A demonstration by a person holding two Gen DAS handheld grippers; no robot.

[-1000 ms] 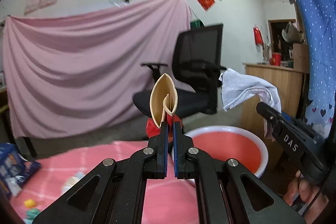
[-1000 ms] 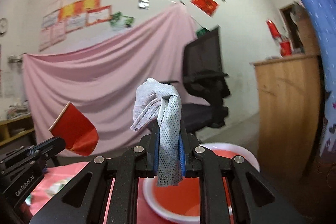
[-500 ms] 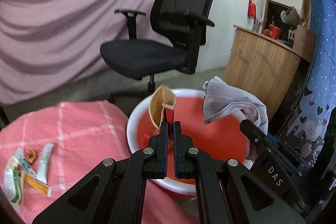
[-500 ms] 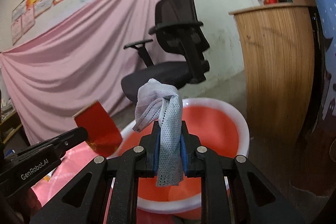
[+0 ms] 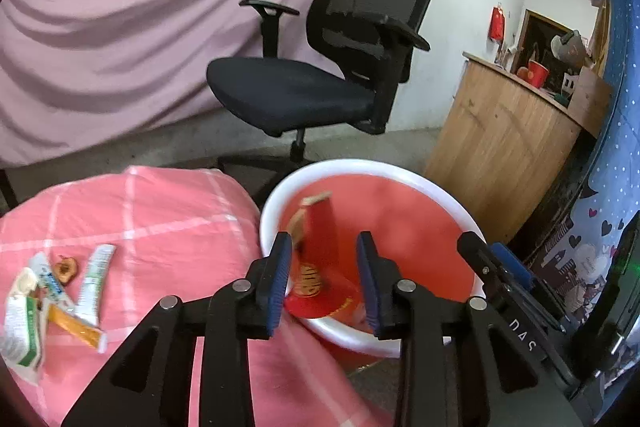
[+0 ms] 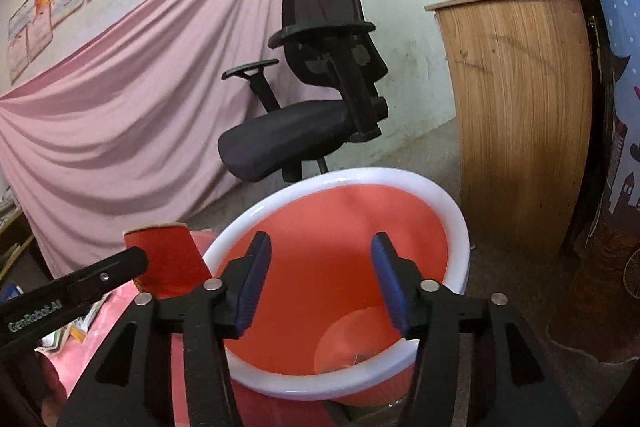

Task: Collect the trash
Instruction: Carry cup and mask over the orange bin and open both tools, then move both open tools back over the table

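Observation:
A red bin with a white rim (image 5: 416,183) (image 6: 456,219) stands beside the pink-covered table. My left gripper (image 5: 323,283) is open over the bin's near edge. A flattened red paper cup (image 5: 320,259) hangs loose between its blue pads, blurred, over the bin; it also shows in the right wrist view (image 6: 168,259). My right gripper (image 6: 320,287) is open and empty above the bin's mouth. The grey face mask is out of sight. Only a little debris shows at the bin's bottom.
Several wrappers (image 5: 48,291) and a brown scrap (image 5: 66,269) lie on the pink checked tablecloth (image 5: 160,211) at the left. A black office chair (image 5: 320,79) stands behind the bin. A wooden counter (image 6: 516,115) is to the right.
Both grippers moved down over the bin and opened. The left let go of the red cup. The right let go of the grey mask, which is gone from view.

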